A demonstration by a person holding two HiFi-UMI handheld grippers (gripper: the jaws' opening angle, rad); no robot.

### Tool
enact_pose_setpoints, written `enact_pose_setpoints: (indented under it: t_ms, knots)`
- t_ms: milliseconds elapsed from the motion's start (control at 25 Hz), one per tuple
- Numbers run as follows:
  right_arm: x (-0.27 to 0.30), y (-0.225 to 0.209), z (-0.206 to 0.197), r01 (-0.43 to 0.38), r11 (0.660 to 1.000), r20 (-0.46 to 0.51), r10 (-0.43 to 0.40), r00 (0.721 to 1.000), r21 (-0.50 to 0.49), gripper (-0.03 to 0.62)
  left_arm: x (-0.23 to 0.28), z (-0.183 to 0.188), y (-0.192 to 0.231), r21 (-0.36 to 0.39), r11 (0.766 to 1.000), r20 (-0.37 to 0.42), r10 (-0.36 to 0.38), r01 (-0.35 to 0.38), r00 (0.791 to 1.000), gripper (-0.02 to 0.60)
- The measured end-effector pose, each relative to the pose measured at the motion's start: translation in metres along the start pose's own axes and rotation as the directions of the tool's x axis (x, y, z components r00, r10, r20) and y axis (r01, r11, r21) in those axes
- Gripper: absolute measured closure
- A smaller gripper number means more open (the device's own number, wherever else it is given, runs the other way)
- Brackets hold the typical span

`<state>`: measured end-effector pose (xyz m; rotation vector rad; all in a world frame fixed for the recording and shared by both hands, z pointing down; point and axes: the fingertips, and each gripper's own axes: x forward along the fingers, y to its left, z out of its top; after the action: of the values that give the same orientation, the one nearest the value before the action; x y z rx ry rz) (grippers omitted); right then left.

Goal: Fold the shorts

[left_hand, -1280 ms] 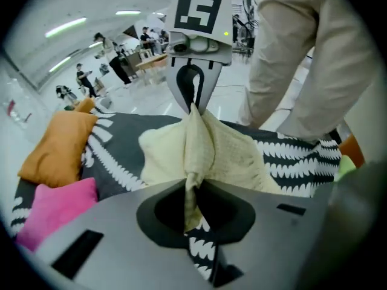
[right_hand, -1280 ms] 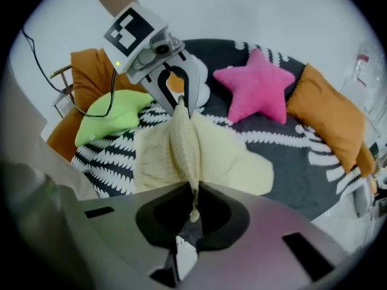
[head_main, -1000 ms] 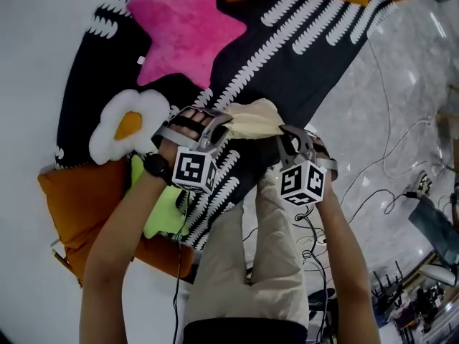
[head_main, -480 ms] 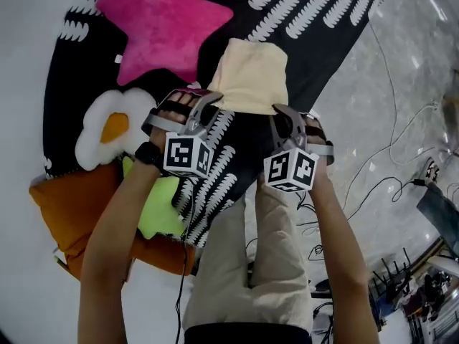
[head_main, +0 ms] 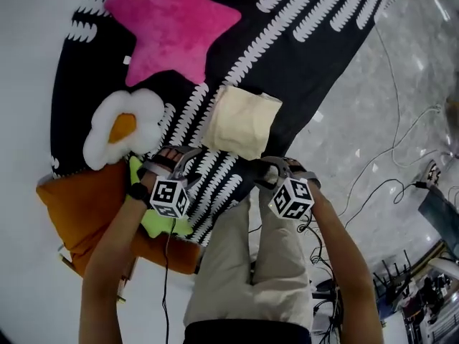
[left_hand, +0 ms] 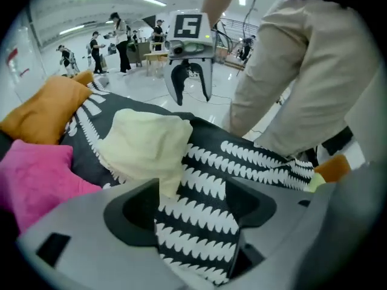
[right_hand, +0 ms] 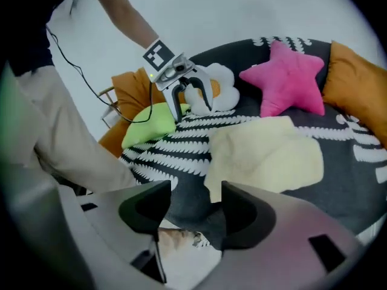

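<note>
The cream shorts (head_main: 240, 120) lie folded in a small bundle on the black-and-white patterned blanket (head_main: 308, 41). Both grippers sit just at its near edge. My left gripper (head_main: 181, 158) is open: its jaws have just been opening, and only blanket shows between them in the left gripper view, with a corner of the shorts (left_hand: 145, 147) by the left jaw. My right gripper (head_main: 269, 166) is open too, its jaws just opened, the shorts (right_hand: 266, 153) lying ahead of them and unpinched. Each gripper view shows the other gripper, the right gripper (left_hand: 189, 83) and the left gripper (right_hand: 187, 95).
A pink star pillow (head_main: 172, 27) and a fried-egg pillow (head_main: 122, 127) lie on the blanket's left part. An orange cushion (head_main: 79, 206) and a green cushion (head_main: 154, 217) sit under my left arm. Cables (head_main: 380, 170) run over the floor at right. The person's beige trousers (head_main: 251, 264) fill the bottom.
Both grippers held the shorts' near edge raised, then let go and drew back toward the person. The shorts now rest folded on the blanket.
</note>
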<state>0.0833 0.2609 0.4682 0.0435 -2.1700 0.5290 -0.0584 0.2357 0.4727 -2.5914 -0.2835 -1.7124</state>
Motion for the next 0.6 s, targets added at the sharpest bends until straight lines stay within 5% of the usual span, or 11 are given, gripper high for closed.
enact_pose_setpoints:
  t_ms: [120, 200, 320, 400, 480, 600]
  knots:
    - [-0.019, -0.056, -0.001, 0.152, 0.987, 0.026, -0.154, 0.988, 0.044, 0.295, -0.010, 0.002, 0.042, 0.047, 0.995, 0.014, 0.086, -0.087, 0.996, 0.233]
    - [-0.019, -0.097, 0.009, 0.223, 0.972, 0.048, -0.227, 0.973, 0.076, 0.219, -0.003, 0.014, 0.086, 0.082, 0.987, 0.025, 0.140, -0.142, 0.990, 0.220]
    - [0.003, -0.121, 0.028, 0.173, 0.981, 0.073, -0.180, 0.981, 0.091, 0.141, 0.024, 0.033, 0.123, 0.185, 0.974, 0.014, 0.131, -0.131, 0.991, 0.197]
    - [0.025, -0.132, 0.021, 0.168, 0.986, 0.006, -0.168, 0.986, 0.010, 0.098, 0.053, 0.028, 0.125, 0.259, 0.963, -0.037, 0.082, -0.070, 0.996, 0.177]
    - [0.041, -0.152, 0.003, 0.199, 0.977, -0.065, -0.204, 0.977, -0.073, 0.069, 0.077, 0.015, 0.131, 0.243, 0.969, -0.063, 0.067, -0.050, 0.996, 0.175]
    - [0.045, -0.165, -0.003, 0.220, 0.973, -0.063, -0.224, 0.973, -0.067, 0.071, 0.084, 0.013, 0.139, 0.139, 0.988, -0.038, 0.076, -0.070, 0.996, 0.175]
